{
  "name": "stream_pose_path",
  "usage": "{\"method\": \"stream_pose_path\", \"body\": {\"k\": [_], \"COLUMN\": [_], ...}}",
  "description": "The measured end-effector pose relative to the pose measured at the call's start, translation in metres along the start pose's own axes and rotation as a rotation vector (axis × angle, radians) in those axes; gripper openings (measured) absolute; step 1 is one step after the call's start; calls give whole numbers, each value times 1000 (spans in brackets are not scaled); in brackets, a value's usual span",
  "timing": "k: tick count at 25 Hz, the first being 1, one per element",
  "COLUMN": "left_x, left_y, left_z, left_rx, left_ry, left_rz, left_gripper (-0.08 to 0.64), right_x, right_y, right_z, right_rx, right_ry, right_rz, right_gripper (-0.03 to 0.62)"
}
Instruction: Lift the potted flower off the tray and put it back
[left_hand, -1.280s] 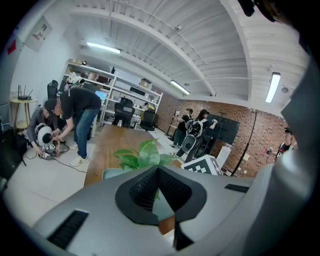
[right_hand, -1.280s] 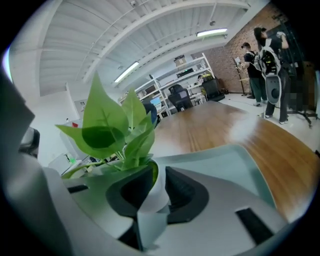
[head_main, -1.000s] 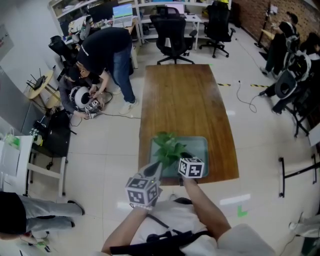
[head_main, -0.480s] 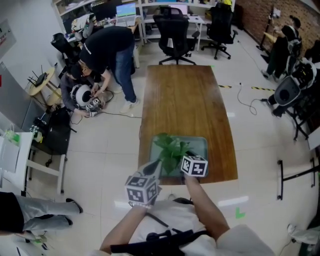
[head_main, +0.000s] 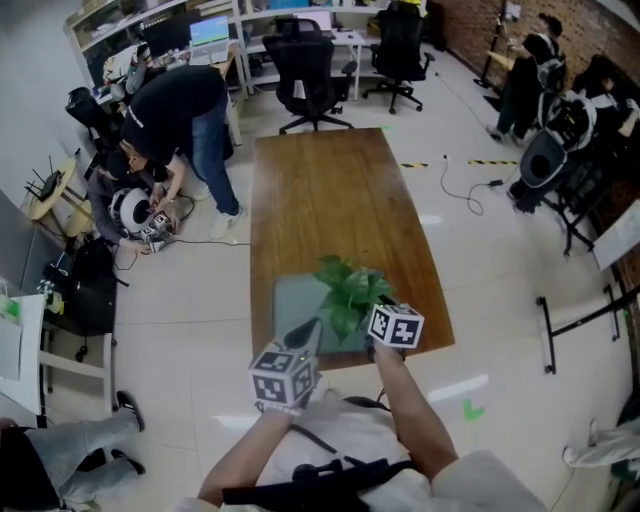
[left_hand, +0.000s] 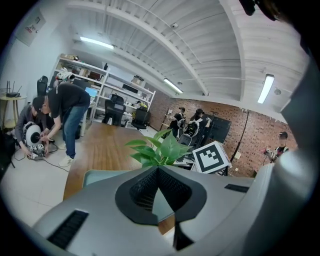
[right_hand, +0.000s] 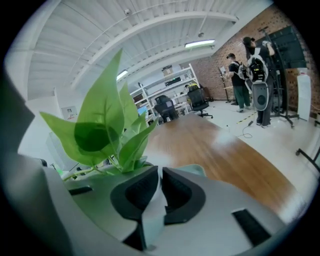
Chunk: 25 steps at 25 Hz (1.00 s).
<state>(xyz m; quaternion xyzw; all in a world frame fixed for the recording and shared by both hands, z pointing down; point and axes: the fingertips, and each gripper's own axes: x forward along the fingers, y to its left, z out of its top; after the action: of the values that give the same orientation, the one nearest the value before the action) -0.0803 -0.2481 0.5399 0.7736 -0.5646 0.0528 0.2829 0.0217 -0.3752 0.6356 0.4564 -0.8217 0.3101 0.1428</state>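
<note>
While right gripper (right_hand: 159, 172), jaws just closed, pinches one potted flower (head_main: 348, 292), left gripper's (left_hand: 158, 170) jaws shut.

- Seeming an office-cum-lab: desk chairs (head_main: 305, 80) standing by shelving (head_main: 150, 20) w/ monitors (head_main: 210, 30).
- Person (head_main: 175, 105) bending over equipment (head_main: 130, 210) on tiled floor (head_main: 190, 280), cable (head_main: 470, 190) trailing nearby.
- Brick wall (left_hand: 260, 130) showing at back, strip lights (left_hand: 265, 87) glowing overhead, ppl (right_hand: 235, 75) standing about.

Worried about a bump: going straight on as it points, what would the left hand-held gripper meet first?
Probably the potted flower, whose leaves stand just beyond the left hand-held gripper. Depth is unclear; it might reach the tray first.
</note>
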Motion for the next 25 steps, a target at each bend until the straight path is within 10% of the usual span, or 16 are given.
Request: {"method": "stream_pose_path", "body": {"k": [25], "left_x": [59], "left_y": [-64], "left_z": [-19], "left_rx": [24], "left_ry": [94], "left_rz": [-162], "left_gripper": [-5], "right_x": [-89], "right_y": [-206], "right_z": [-23], "right_rx": [251], "right_ry": [-58], "right_rz": [-347], "right_gripper": [34]}}
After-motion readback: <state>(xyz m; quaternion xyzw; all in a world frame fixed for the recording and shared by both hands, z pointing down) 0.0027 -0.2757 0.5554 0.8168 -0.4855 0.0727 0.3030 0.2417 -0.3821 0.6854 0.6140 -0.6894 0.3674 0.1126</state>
